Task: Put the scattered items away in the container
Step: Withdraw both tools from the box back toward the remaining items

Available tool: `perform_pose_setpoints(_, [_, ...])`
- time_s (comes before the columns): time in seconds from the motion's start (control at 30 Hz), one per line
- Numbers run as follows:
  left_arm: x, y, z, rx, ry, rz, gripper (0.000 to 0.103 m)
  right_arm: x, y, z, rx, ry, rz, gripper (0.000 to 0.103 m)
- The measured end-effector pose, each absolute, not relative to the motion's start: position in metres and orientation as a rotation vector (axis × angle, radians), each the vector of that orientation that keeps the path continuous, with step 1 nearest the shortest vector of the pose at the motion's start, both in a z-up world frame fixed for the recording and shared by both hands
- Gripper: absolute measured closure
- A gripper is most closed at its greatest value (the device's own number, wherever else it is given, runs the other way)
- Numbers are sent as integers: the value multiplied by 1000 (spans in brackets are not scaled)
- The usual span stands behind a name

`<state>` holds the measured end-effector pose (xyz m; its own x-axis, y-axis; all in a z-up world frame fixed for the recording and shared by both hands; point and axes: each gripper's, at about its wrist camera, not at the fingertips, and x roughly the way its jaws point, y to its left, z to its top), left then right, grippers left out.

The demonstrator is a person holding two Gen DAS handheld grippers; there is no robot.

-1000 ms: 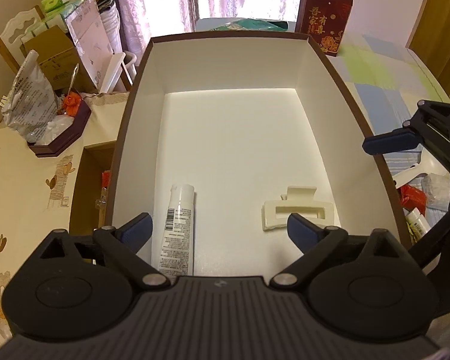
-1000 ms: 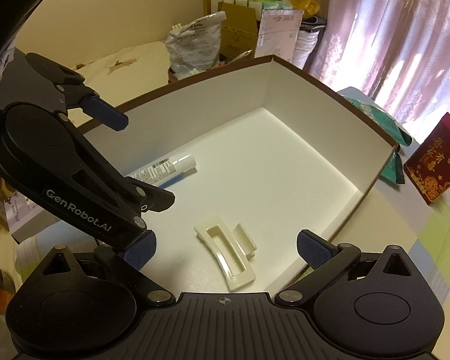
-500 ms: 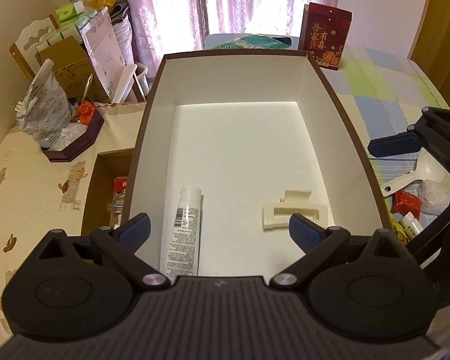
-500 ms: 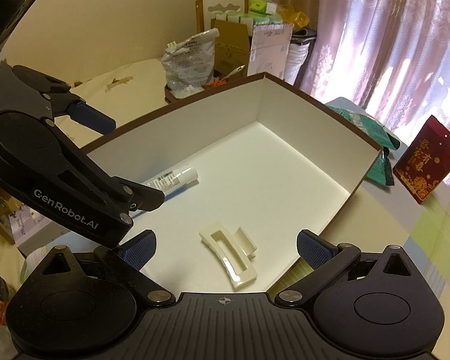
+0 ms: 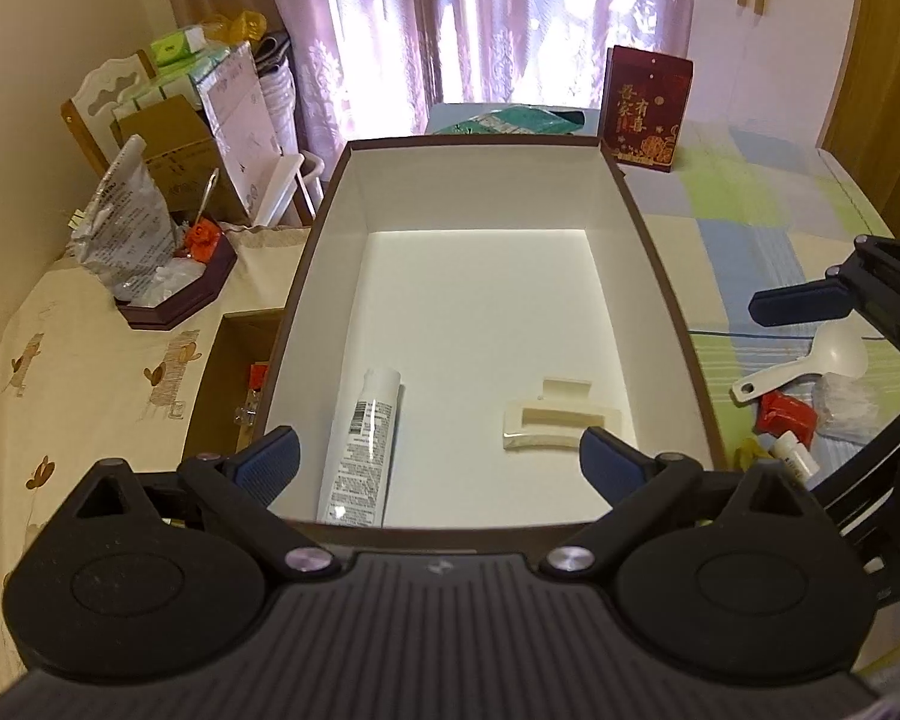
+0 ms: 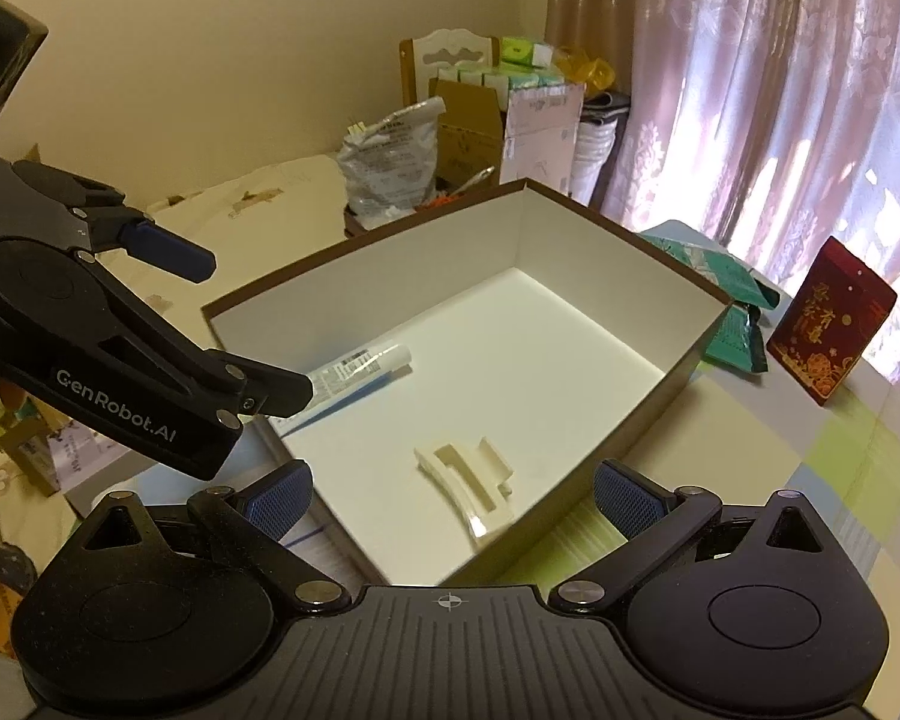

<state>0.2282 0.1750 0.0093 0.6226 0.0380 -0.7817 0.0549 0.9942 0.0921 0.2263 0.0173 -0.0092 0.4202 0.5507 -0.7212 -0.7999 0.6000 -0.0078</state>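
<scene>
A brown box with a white inside (image 5: pixel 651 252) (image 6: pixel 678 372) stands on the table. In it lie a white tube (image 5: pixel 363 444) (image 6: pixel 360 363) at the near left and a cream hair claw clip (image 5: pixel 561 423) (image 6: pixel 465 477) at the near right. My left gripper (image 5: pixel 438 465) is open and empty above the box's near edge. My right gripper (image 6: pixel 450 492) is open and empty above the box's near right corner. Right of the box lie a white scoop (image 5: pixel 810 363), a red packet (image 5: pixel 786 414) and a small white bottle (image 5: pixel 795 450).
A red card (image 5: pixel 648 108) (image 6: pixel 828 324) stands behind the box, next to green packets (image 5: pixel 510 120) (image 6: pixel 720 294). A dark wooden tray (image 5: pixel 180 300) with a foil bag (image 5: pixel 123 222) sits to the left. A chair with cartons (image 6: pixel 474 102) and curtains lie beyond.
Both grippers have pulled back and up from the box, so more of it and of the room shows. The tube and the clip have not moved.
</scene>
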Motion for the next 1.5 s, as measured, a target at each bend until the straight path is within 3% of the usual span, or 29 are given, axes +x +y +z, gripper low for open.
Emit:
perform_pose_setpoints(0.7, [155, 95, 17, 62, 915, 84, 3, 190, -80, -4, -350, 760, 936, 0])
perform_pose_setpoints(1.5, [119, 22, -14, 19, 980, 120, 3, 191, -180, -38, -299, 884, 845, 0])
